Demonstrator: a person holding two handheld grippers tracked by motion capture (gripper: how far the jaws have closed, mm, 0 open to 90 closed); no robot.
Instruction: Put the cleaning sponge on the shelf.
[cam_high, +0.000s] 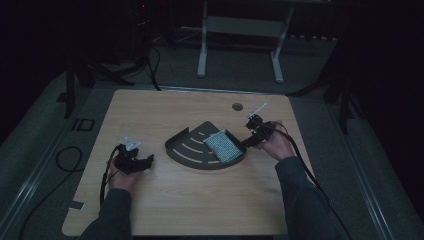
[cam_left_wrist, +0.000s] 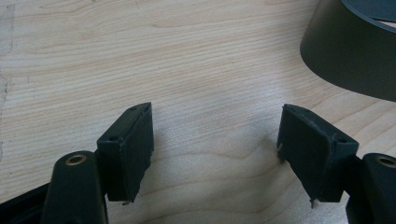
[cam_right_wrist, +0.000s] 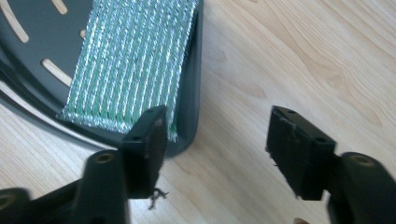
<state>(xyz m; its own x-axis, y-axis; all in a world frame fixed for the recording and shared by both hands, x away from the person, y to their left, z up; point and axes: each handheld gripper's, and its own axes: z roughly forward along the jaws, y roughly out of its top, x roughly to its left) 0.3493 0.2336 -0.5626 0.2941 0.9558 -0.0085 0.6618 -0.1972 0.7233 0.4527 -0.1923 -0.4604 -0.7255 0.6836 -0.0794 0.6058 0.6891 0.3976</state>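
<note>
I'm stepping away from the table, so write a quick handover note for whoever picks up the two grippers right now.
Left gripper: open, empty, low over the table, left of the tray.
Right gripper: open, empty, at the tray's right corner, one jaw by the tray wall, next to the sponge.
Things: the dark fan-shaped slotted tray sits mid-table; the green-and-silver sponge lies inside it against the right wall.
Done: sponge looks placed in the tray.
Left: nothing is gripped; whether the sponge stays or comes out can't be told from this, so check before moving.
</note>
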